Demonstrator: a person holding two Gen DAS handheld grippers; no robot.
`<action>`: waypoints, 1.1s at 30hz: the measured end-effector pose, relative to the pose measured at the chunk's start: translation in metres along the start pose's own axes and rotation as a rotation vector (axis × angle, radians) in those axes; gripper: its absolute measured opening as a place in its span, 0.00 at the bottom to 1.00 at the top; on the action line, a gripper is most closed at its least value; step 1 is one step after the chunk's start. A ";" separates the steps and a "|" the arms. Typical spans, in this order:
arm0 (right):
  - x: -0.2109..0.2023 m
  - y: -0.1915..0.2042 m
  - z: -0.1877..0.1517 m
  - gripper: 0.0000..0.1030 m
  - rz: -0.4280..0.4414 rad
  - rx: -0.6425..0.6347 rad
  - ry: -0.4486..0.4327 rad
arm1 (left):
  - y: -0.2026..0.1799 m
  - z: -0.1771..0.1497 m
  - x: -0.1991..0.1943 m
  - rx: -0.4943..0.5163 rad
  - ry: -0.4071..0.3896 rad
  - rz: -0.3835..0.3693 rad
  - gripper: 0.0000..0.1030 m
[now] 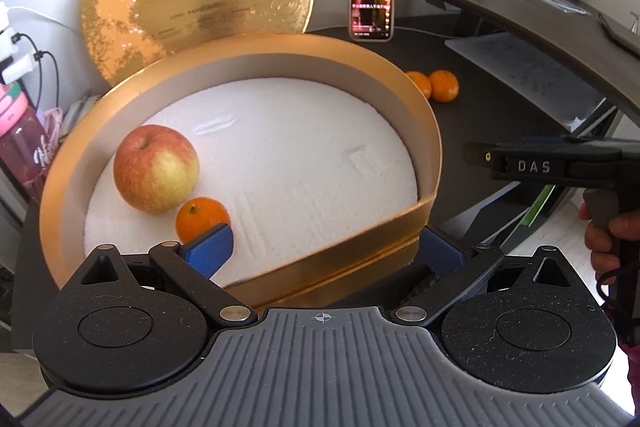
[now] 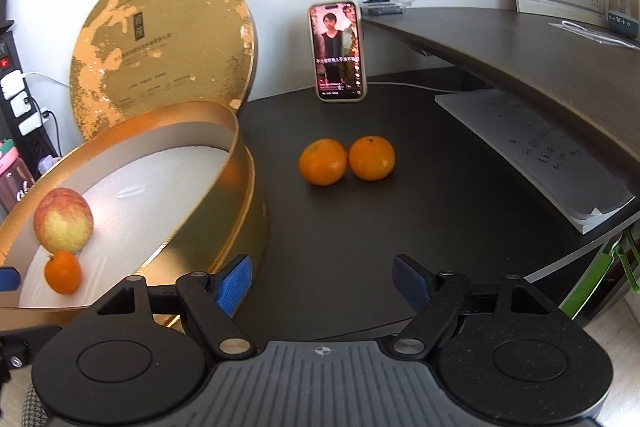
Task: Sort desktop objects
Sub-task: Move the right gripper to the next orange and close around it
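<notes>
I'm keeping my right gripper (image 2: 322, 283) spread, empty, aiming at two oranges (image 2: 346, 159) lying touching, side by side, straight ahead on desk (image 2: 400, 227), nearer it than left gripper (image 1: 324, 247), also unclenched, straddling gold box (image 1: 280, 275) rim.

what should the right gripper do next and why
Probably ease the right gripper forward to the nearer orange. Its jaws stand open and empty, two oranges still sit on the desk, while an apple and one orange already lie in the gold box.
</notes>
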State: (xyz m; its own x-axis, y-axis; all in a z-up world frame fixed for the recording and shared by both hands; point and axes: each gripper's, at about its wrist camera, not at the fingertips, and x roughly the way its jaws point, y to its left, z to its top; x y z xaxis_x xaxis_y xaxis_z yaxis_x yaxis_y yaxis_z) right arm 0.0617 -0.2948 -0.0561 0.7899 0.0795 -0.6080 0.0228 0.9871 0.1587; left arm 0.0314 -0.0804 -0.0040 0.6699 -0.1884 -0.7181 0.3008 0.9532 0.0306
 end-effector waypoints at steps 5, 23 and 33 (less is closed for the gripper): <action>0.014 -0.006 0.007 0.67 -0.015 -0.010 -0.020 | 0.000 0.008 0.006 0.006 -0.015 0.002 0.99; 0.087 -0.033 0.041 0.52 -0.105 -0.049 -0.050 | -0.014 0.019 0.025 0.062 0.018 -0.148 0.99; 0.109 -0.035 0.052 0.50 -0.081 -0.111 -0.032 | -0.022 0.020 0.042 0.070 0.083 -0.184 0.99</action>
State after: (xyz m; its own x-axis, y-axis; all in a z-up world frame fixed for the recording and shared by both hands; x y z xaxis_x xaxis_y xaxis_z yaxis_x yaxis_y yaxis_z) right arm 0.1786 -0.3282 -0.0878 0.8077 -0.0038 -0.5896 0.0205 0.9996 0.0216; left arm 0.0667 -0.1144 -0.0206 0.5420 -0.3349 -0.7708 0.4613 0.8852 -0.0602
